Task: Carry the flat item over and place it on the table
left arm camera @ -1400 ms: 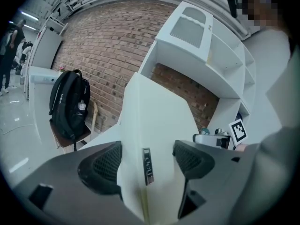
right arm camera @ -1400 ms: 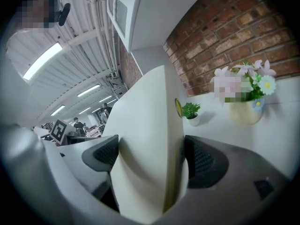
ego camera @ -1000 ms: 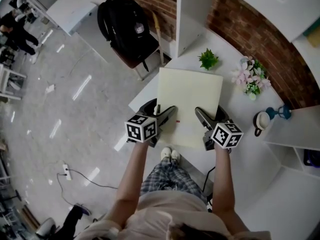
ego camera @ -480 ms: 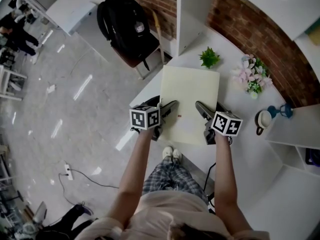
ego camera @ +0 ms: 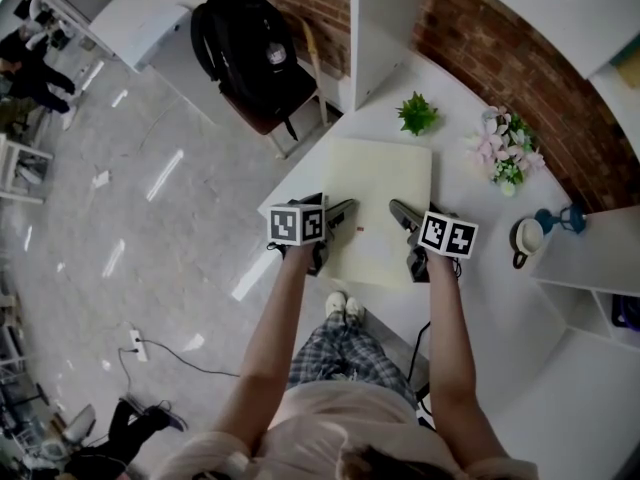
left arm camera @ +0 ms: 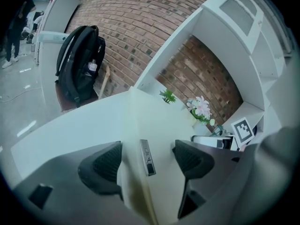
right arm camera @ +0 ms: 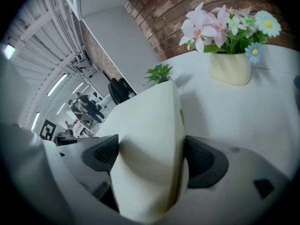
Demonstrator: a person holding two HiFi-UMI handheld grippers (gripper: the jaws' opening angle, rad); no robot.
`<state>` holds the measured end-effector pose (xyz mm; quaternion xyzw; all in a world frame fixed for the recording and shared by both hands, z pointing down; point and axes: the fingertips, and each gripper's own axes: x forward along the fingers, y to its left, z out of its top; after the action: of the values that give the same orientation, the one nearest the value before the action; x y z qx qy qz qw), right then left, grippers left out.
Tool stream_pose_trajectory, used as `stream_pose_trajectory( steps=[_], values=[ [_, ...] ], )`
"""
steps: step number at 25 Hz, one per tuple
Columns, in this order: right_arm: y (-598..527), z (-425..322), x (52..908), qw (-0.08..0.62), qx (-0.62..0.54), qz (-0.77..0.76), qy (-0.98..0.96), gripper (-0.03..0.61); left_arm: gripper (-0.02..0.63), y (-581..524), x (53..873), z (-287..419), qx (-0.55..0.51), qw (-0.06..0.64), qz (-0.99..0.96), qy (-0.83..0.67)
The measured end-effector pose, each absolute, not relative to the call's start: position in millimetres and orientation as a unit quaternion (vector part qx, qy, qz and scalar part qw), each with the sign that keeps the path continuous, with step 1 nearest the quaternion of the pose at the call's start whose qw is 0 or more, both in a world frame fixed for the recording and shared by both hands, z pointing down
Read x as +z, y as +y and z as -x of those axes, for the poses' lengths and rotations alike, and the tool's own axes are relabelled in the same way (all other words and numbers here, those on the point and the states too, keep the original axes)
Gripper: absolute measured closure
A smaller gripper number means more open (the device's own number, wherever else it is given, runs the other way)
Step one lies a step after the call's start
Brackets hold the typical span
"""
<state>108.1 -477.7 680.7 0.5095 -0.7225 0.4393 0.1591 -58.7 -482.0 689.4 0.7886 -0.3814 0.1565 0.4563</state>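
Note:
The flat item is a cream, cushion-like pad lying level over the white table, its far edge just short of a small green plant. My left gripper is shut on its near left edge. In the left gripper view the pad runs between both pads, beside a small sewn tag on its seam. My right gripper is shut on the near right edge. There the soft pad bulges where the right gripper pinches it. I cannot tell whether the pad touches the table.
The green plant, a flower vase and a mug stand on the table beyond and right of the pad. A white panel and a brick wall back the table. A black backpack rests on a chair at the left.
Both grippers and the pad have moved forward over the table, toward the plant. The pad looks smaller and farther from the head camera than before.

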Motion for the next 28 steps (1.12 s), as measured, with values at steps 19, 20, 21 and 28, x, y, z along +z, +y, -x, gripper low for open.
stream_pose_trajectory(
  steps=[19, 20, 21, 28],
  values=[
    [-475.3, -118.7, 655.1, 0.134, 0.418, -0.519, -0.733, 0.136, 0.267, -485.7, 668.1, 73.6, 0.143, 0.433, -0.796, -0.399],
    [-475.5, -122.2, 647.0, 0.122, 0.412, -0.523, -0.736, 0.137, 0.267, -484.9, 662.6, 77.0, 0.14, 0.428, -0.798, -0.401],
    [-475.2, -126.1, 637.9, 0.111, 0.405, -0.527, -0.739, 0.139, 0.267, -484.2, 655.5, 80.8, 0.134, 0.423, -0.8, -0.405],
    [-458.7, -153.5, 559.5, 0.036, 0.309, -0.554, -0.772, 0.278, 0.272, -476.1, 569.1, 98.4, 0.073, 0.33, -0.838, -0.427]
  ],
)
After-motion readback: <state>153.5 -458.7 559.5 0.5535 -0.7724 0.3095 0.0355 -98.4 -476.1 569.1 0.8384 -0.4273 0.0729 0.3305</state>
